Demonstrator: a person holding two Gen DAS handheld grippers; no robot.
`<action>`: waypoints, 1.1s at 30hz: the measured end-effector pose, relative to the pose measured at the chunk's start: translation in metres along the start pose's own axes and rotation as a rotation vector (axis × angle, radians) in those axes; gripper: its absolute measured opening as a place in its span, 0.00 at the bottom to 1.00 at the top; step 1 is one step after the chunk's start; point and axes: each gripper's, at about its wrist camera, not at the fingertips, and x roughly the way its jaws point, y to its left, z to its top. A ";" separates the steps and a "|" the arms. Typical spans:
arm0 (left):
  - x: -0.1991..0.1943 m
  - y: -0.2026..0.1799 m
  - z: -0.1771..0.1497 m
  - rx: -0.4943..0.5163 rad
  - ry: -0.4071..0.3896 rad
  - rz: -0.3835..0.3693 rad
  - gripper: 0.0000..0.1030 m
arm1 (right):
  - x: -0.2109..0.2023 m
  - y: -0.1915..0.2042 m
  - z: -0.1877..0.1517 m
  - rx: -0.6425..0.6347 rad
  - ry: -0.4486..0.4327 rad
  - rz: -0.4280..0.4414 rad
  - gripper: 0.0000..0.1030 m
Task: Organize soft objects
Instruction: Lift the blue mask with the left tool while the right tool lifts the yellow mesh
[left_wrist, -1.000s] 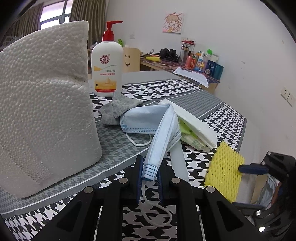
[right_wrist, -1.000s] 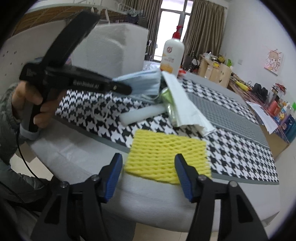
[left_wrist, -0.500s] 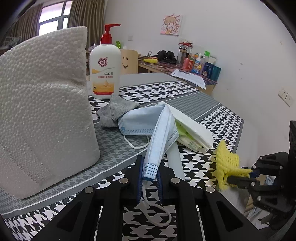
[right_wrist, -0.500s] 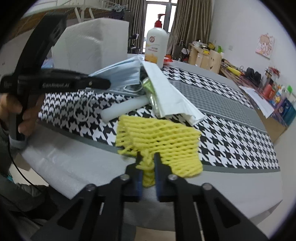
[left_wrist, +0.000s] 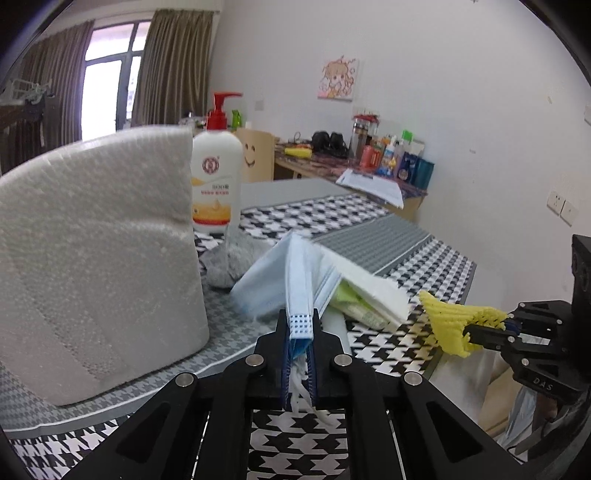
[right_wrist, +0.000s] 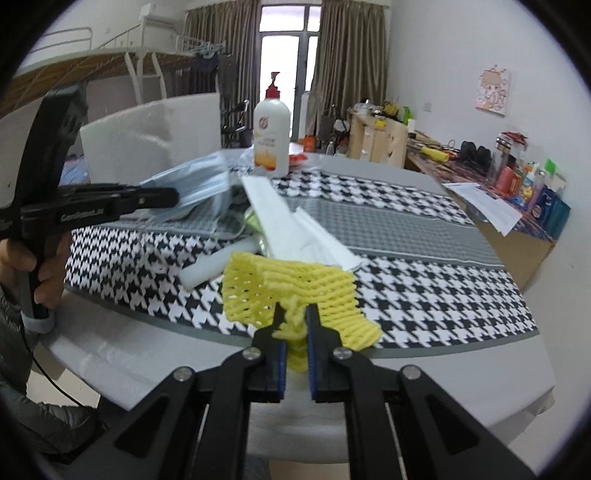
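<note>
Masks (left_wrist: 291, 284) and yellow net (right_wrist: 291, 288) were both gripped at the table's (right_wrist: 424, 236) near edge: the left gripper (left_wrist: 299, 332) pinched shut on the masks' end, the right gripper (right_wrist: 293, 321) clamped tight on the net's bunched edge. Lifting looked underway; next, each piece probably needed carrying clear of the heap without dragging neighbours.

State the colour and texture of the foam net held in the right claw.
The foam net is bright yellow with an open mesh pattern, clearest in the right wrist view.
</note>
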 end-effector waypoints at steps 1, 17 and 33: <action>-0.003 -0.002 0.001 0.008 -0.011 0.004 0.08 | -0.003 -0.002 0.001 0.012 -0.010 0.000 0.11; -0.027 -0.024 0.002 0.000 -0.076 0.020 0.03 | -0.014 -0.026 0.001 0.128 -0.068 0.021 0.11; -0.087 -0.063 0.013 0.060 -0.244 0.177 0.03 | -0.047 -0.026 0.016 0.155 -0.197 0.014 0.11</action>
